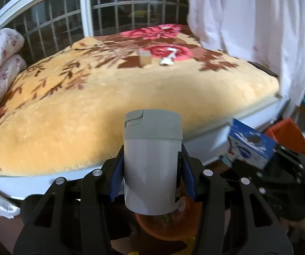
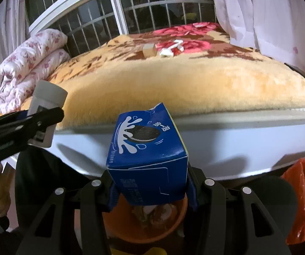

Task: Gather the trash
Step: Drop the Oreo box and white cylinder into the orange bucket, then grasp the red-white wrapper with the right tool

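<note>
My left gripper (image 1: pixel 152 176) is shut on a grey-white plastic bottle with a flip cap (image 1: pixel 152 159), held upright over an orange bin (image 1: pixel 167 227) that holds scraps. My right gripper (image 2: pixel 151 189) is shut on a blue cookie box (image 2: pixel 150 155), held above the same orange bin (image 2: pixel 144 229). The box also shows in the left wrist view (image 1: pixel 251 143), and the bottle in the right wrist view (image 2: pixel 46 108). On the bed's yellow floral blanket (image 2: pixel 184 80) lie a small tan box (image 2: pixel 149 50) and crumpled white wrappers (image 2: pixel 171 48).
A rolled floral quilt (image 2: pixel 25 68) lies at the bed's left. A barred window (image 2: pixel 144 10) is behind the bed and white curtains (image 2: pixel 269 10) hang at the right. An orange plastic bag (image 2: pixel 301 195) is at the lower right. The bed's white edge (image 2: pixel 237 144) is just ahead.
</note>
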`<state>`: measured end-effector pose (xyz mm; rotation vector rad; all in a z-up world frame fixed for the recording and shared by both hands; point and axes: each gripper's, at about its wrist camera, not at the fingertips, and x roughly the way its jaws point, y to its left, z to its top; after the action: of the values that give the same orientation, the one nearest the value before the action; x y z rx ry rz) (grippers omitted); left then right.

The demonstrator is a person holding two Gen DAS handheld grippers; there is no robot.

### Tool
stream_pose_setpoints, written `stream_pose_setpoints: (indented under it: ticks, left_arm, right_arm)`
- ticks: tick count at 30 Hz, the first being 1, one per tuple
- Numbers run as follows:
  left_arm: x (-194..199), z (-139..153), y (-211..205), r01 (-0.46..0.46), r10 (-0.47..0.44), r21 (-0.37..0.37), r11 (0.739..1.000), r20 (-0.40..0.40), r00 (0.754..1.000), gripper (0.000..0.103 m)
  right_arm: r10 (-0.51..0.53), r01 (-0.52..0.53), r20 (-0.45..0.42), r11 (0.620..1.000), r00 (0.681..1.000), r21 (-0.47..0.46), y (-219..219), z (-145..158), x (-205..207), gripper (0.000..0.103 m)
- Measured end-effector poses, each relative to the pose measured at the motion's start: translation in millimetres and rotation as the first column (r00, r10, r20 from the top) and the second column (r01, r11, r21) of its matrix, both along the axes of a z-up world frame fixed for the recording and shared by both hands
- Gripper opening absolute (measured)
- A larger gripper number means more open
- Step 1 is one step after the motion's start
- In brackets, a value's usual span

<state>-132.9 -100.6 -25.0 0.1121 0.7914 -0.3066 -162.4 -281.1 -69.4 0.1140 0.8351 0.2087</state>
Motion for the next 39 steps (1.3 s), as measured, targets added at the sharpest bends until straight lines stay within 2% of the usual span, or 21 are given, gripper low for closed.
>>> stream_pose_setpoints:
  ticks: [6,10,14,18,23,26,30,32,33,34,35,36,39]
  left_arm:
    - [-22.3,-22.6,9.2,0.079,-0.079,-0.007,0.997,-0.043,0.996,0.046]
    - [-13.9,-57.9,9.2,0.096,-0.094,0.007,0.995,-0.151,0.984,0.046]
    - [-2.0,-102.7,-0.2,0.103,-0.081,0.073,0.992,-0.252,0.964,0.046]
    - [12.8,-141.4,-8.6,0.129,-0.093,0.076,0.989,-0.365,0.926,0.046]
    - [29.7,-179.3,-12.4,0.12,-0.051,0.128,0.985,-0.448,0.892,0.046]
    - [35.9,-194.0,-12.0,0.114,-0.033,0.132,0.985,-0.498,0.866,0.046]
    - [40.4,-203.6,-12.2,0.115,-0.026,0.137,0.984,-0.528,0.849,0.046]
    - [42.0,-206.5,-13.4,0.118,-0.024,0.142,0.983,-0.536,0.844,0.047]
    - [42.8,-208.3,-13.8,0.119,-0.02,0.148,0.982,-0.54,0.841,0.047]
    - [44.2,-210.8,-13.9,0.121,-0.014,0.157,0.98,-0.554,0.832,0.055]
    - [45.0,-214.8,-14.3,0.122,0.0,0.176,0.977,-0.567,0.824,0.073]
    - [46.3,-215.5,-13.5,0.118,0.006,0.184,0.976,-0.565,0.825,0.077]
    - [48.0,-211.4,-12.4,0.117,-0.003,0.169,0.979,-0.556,0.831,0.077]
  right_arm:
    - [0.016,-0.016,-0.048,1.0,0.999,-0.001,4.6,-12.2,-7.1,0.049]
    - [0.039,-0.04,-0.1,0.999,0.994,-0.009,8.9,-23.5,-4.9,0.049]
    - [0.061,-0.063,-0.177,0.998,0.982,-0.007,13.1,-42.7,1.9,0.049]
    - [0.073,-0.077,-0.306,0.997,0.949,0.0,14.5,-75.9,17.4,0.049]
    - [0.078,-0.081,-0.43,0.997,0.9,0.012,16.1,-115.6,32.5,0.049]
    - [0.086,-0.089,-0.468,0.996,0.88,0.015,17.1,-127.9,38.2,0.049]
    - [0.094,-0.1,-0.495,0.995,0.864,0.015,17.7,-136.4,43.2,0.05]
    - [0.102,-0.107,-0.508,0.994,0.855,0.02,18.3,-139.8,45.1,0.053]
    - [0.102,-0.108,-0.515,0.994,0.851,0.018,18.7,-141.8,46.1,0.058]
    - [0.094,-0.104,-0.516,0.995,0.851,0.01,18.8,-142.3,47.8,0.069]
    - [0.088,-0.098,-0.512,0.995,0.854,0.007,18.1,-141.7,50.3,0.071]
    - [0.087,-0.095,-0.511,0.995,0.855,0.011,18.0,-138.9,50.3,0.071]
    - [0.078,-0.081,-0.511,0.997,0.856,0.017,15.5,-137.1,49.8,0.071]
